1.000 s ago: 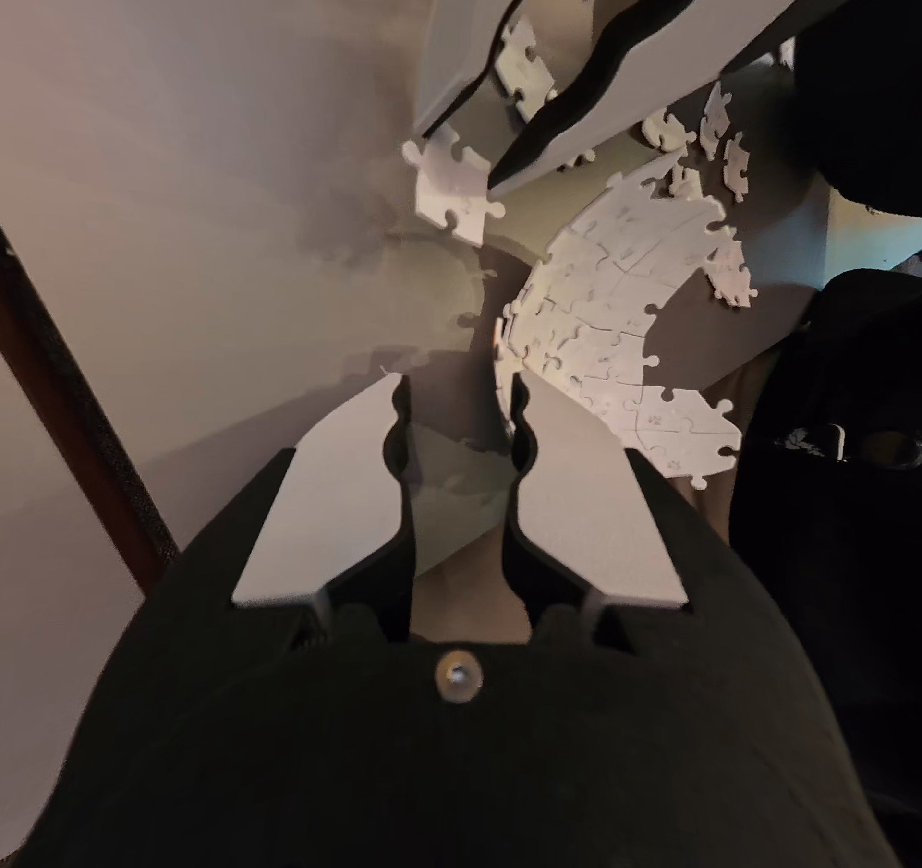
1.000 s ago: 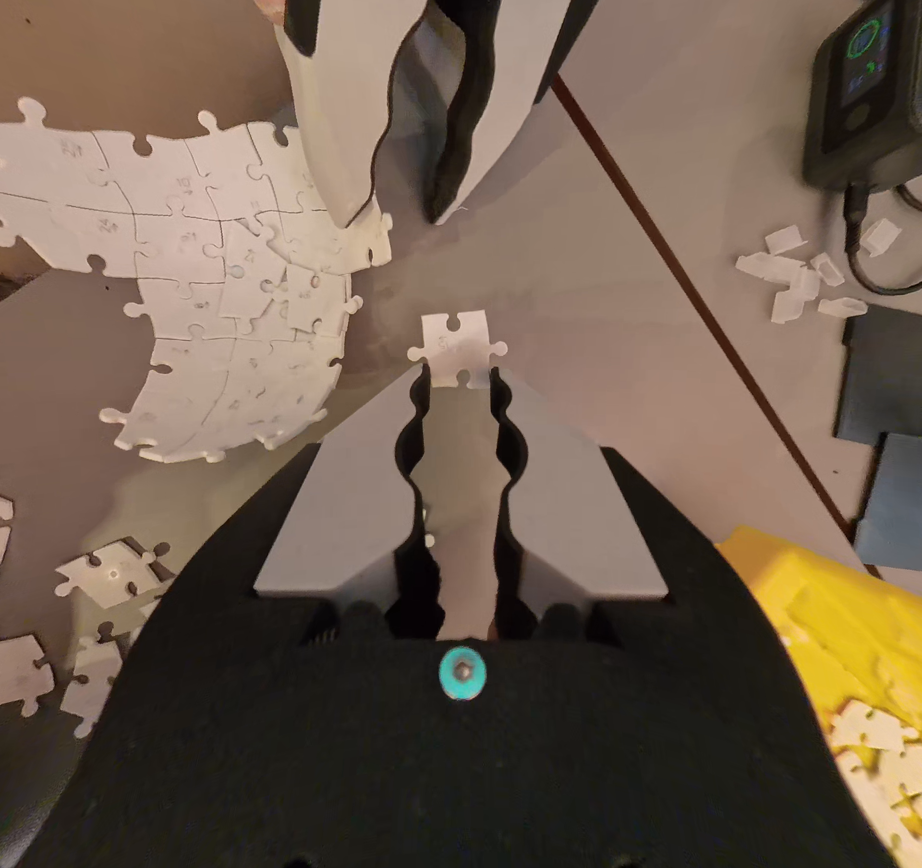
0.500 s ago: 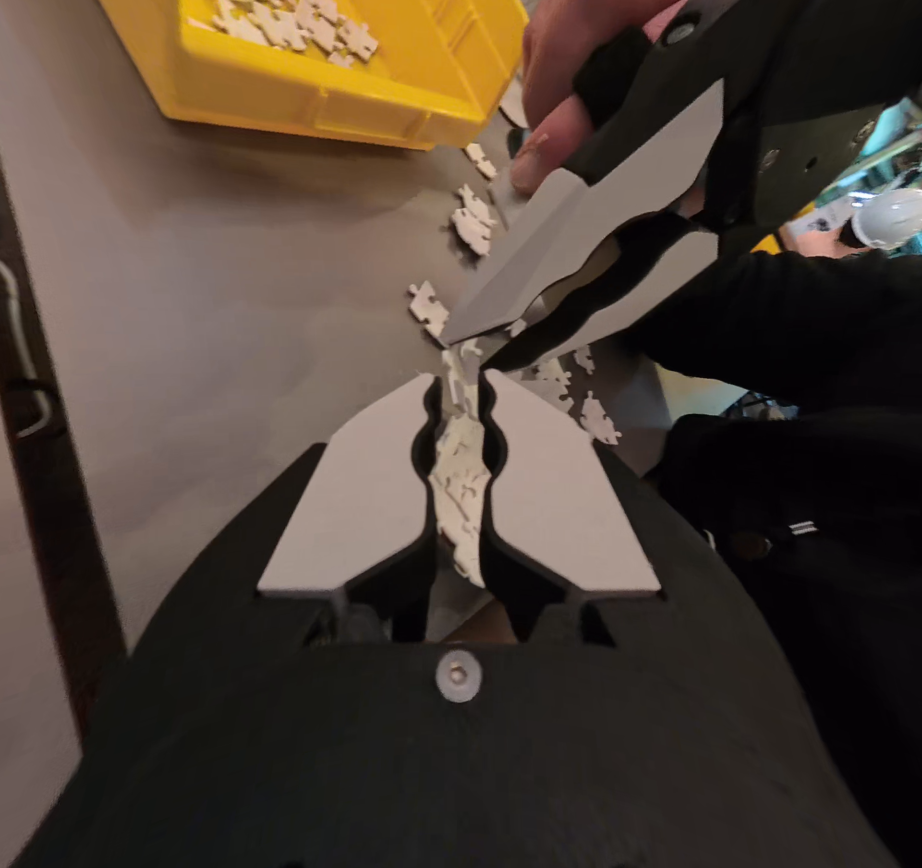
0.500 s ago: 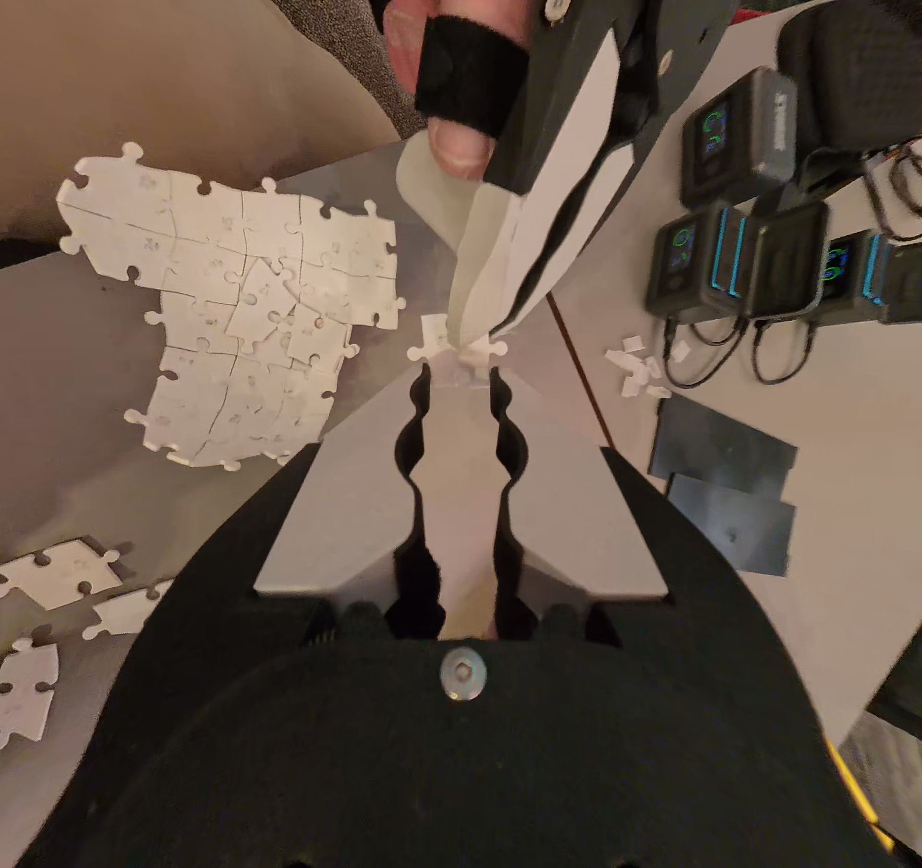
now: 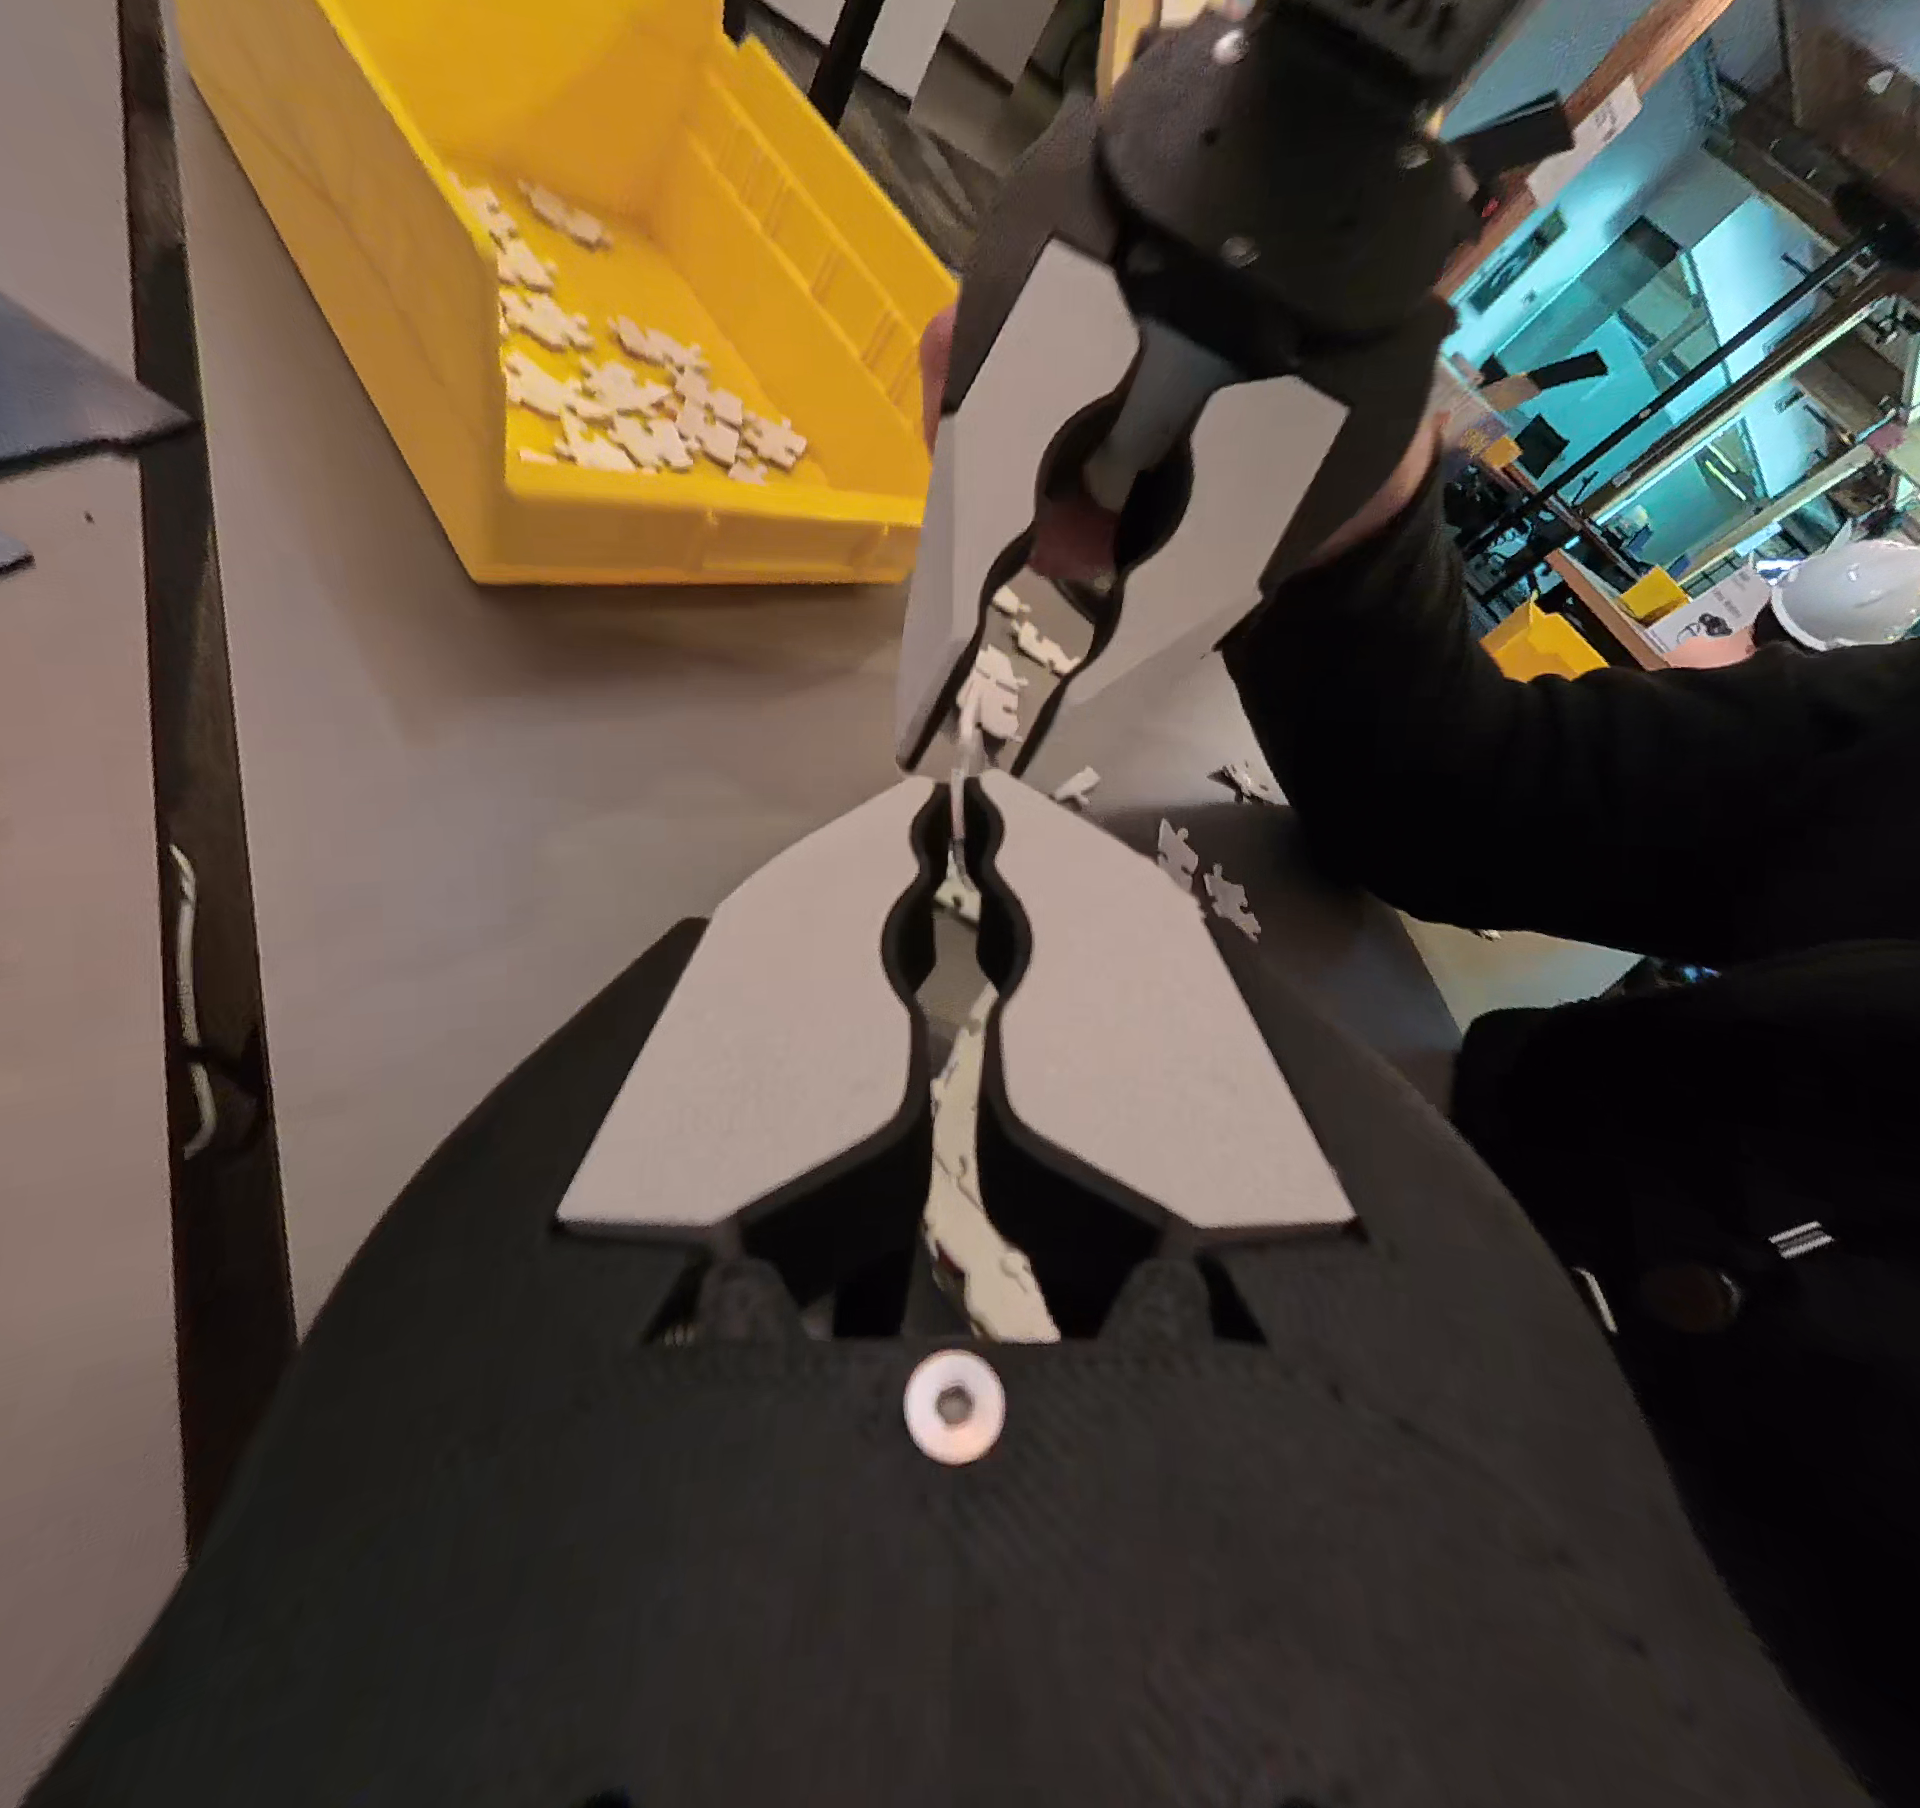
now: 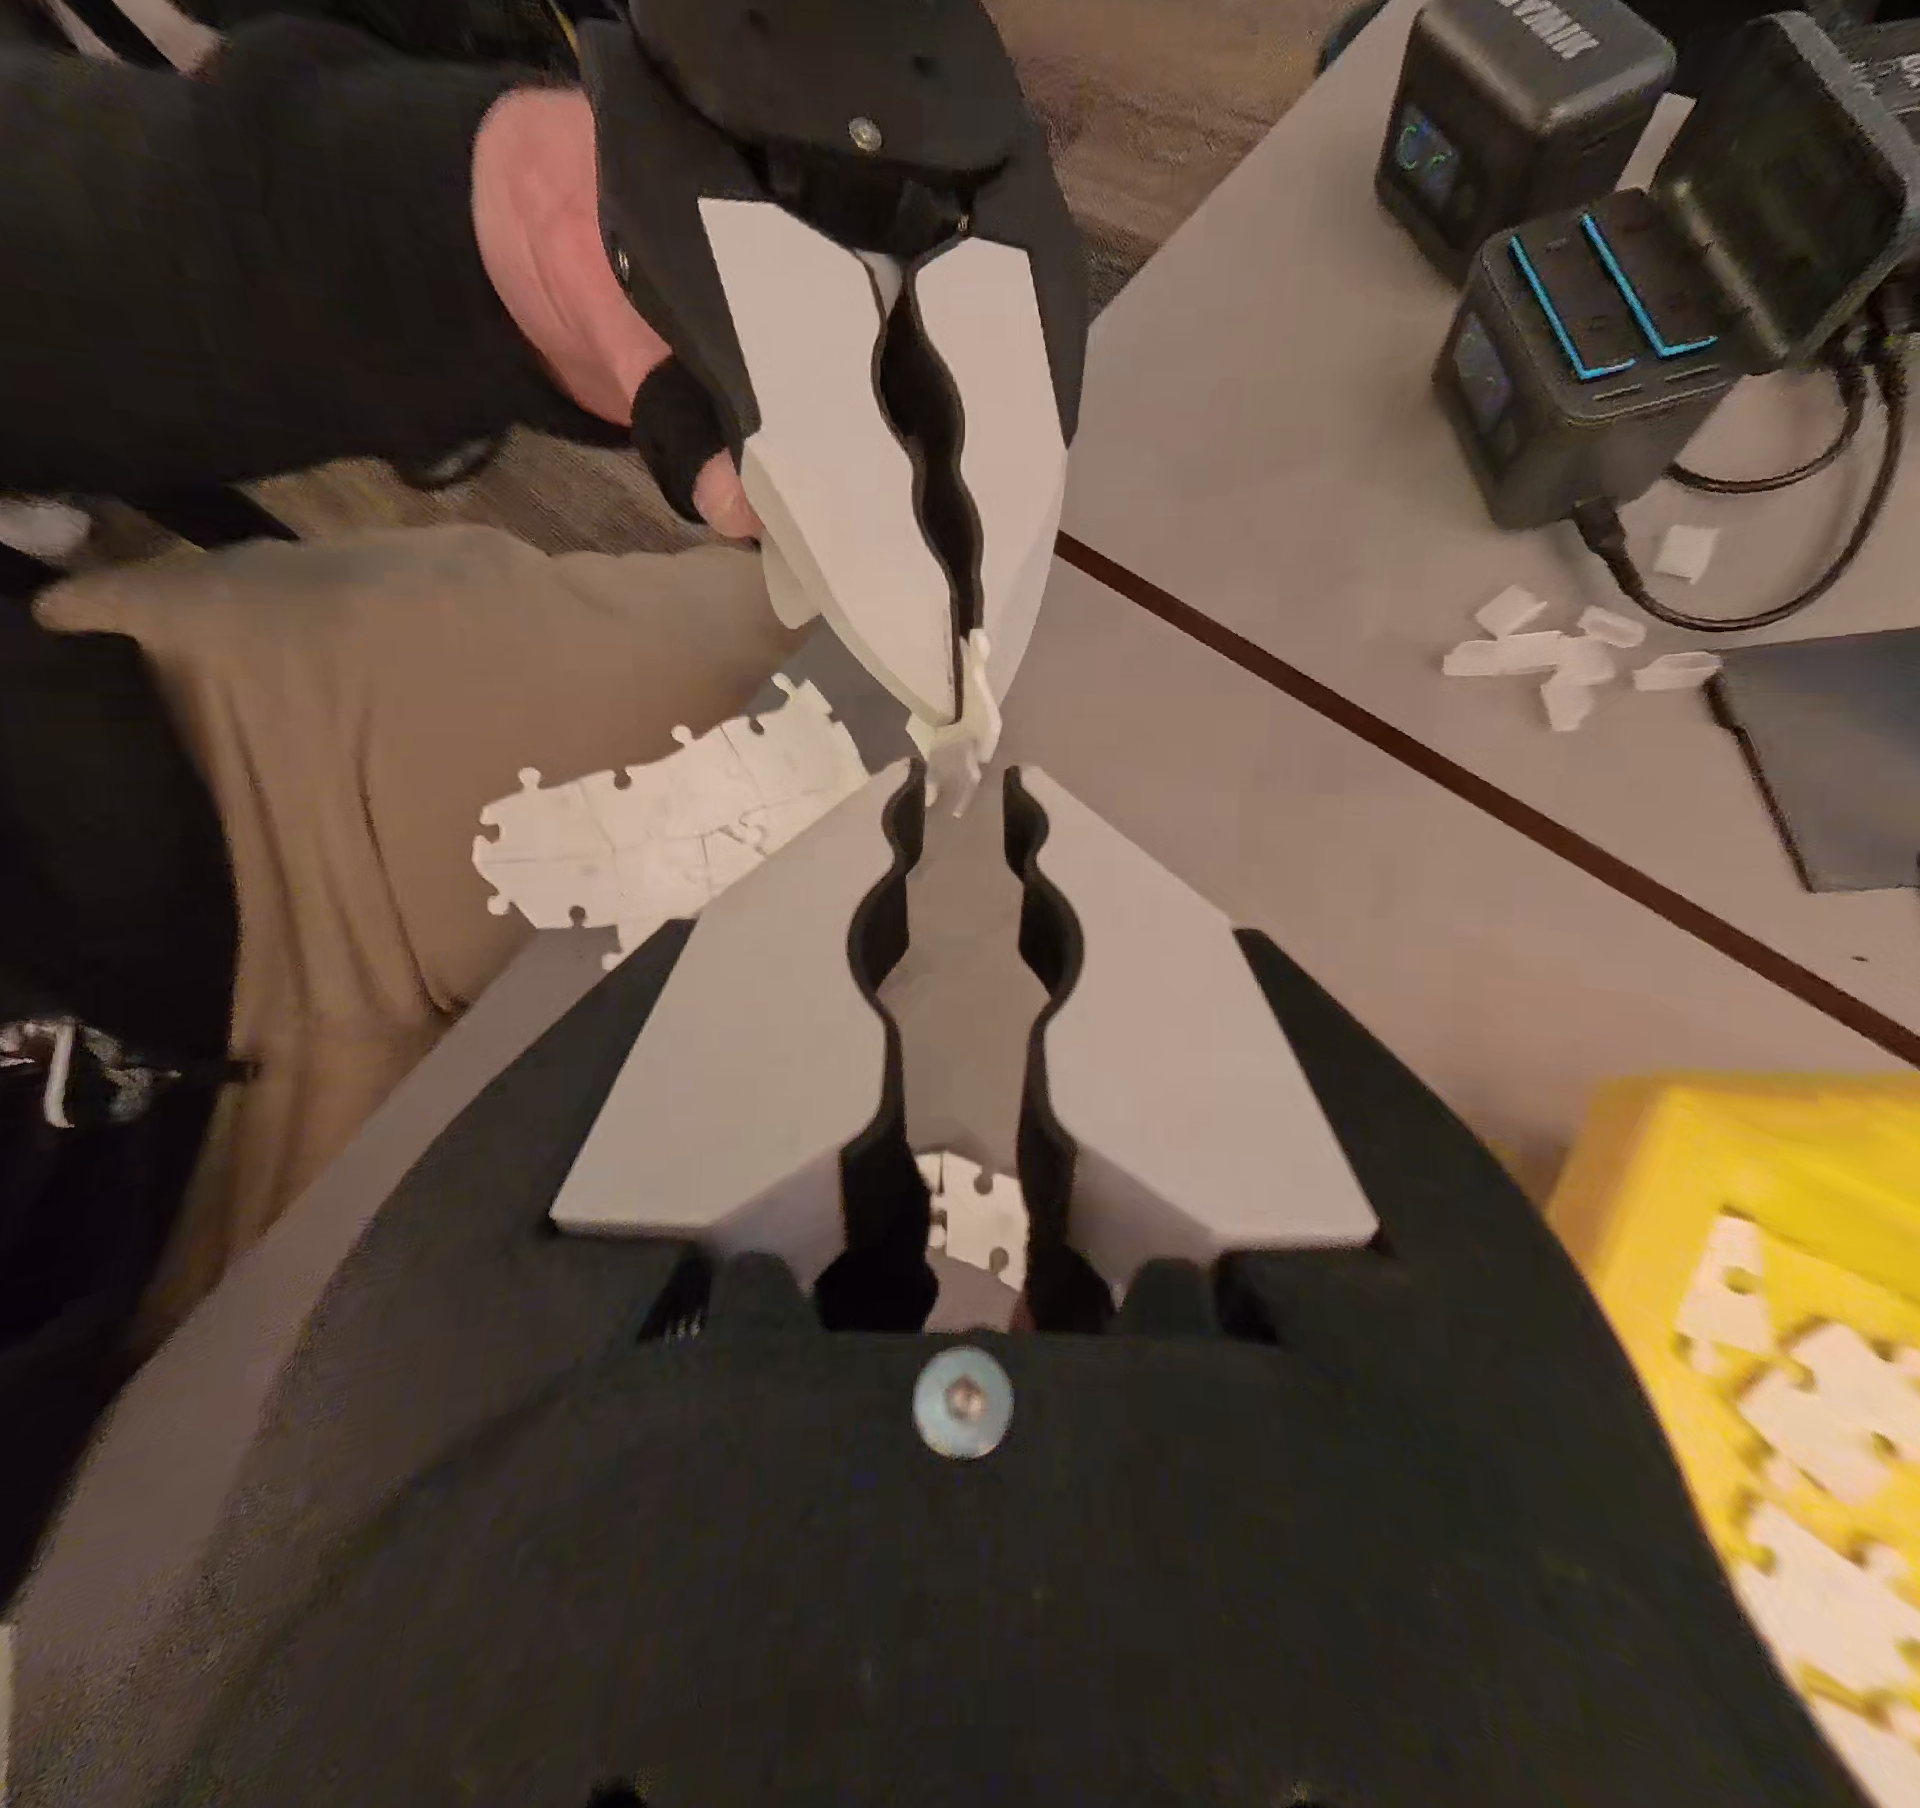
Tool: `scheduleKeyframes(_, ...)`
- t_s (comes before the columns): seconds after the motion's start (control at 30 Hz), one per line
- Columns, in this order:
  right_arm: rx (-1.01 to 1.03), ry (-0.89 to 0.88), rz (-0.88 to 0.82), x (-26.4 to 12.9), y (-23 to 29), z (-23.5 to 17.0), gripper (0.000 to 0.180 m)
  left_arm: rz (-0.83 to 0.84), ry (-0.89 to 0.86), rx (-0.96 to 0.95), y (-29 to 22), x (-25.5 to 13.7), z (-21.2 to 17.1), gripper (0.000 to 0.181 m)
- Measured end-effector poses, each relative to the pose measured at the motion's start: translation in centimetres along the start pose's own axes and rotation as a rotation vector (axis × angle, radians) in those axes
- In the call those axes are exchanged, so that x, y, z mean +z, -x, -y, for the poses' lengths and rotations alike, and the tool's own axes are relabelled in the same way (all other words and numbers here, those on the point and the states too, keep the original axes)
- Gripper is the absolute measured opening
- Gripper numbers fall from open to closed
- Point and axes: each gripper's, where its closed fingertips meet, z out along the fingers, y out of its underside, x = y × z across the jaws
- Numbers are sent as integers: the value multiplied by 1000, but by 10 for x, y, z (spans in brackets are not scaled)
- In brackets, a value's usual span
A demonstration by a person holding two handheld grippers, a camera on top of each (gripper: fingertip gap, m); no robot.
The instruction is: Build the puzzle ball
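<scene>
White puzzle piece (image 6: 961, 719) pinched in left claw (image 6: 951, 709), tip-to-tip with right claw (image 6: 961, 782).

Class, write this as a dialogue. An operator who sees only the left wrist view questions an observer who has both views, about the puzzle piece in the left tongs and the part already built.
Operator: My piece shows only edge-on. How is it held?
Observer: The left tongs pinch the puzzle piece at their very tips. Its white knobs stick out past them.
Operator: I see just a white sliver between my fingers. Where is the built part?
Observer: The assembled section, a curved strip of joined pieces, lies on the table near its edge, left of the open right tongs.
</scene>
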Motion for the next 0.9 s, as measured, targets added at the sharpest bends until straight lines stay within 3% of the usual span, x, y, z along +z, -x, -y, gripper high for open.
scheduleKeyframes(0.2,67,-76,114,2,5,5,0,-33,-38,6,-3,-3,2,4)
scheduleKeyframes(0.37,-19,97,59,5,4,-21,0,52,189,96,6,-14,-28,27)
scheduleKeyframes(0.5,-106,255,46,16,11,-43,0,85,357,90,9,-24,-56,34)
scheduleKeyframes(0.63,-149,341,78,29,21,-56,0,85,492,85,9,-22,-85,35)
scheduleKeyframes(0.9,-145,428,89,38,24,-70,0,63,602,77,8,-6,-110,28)
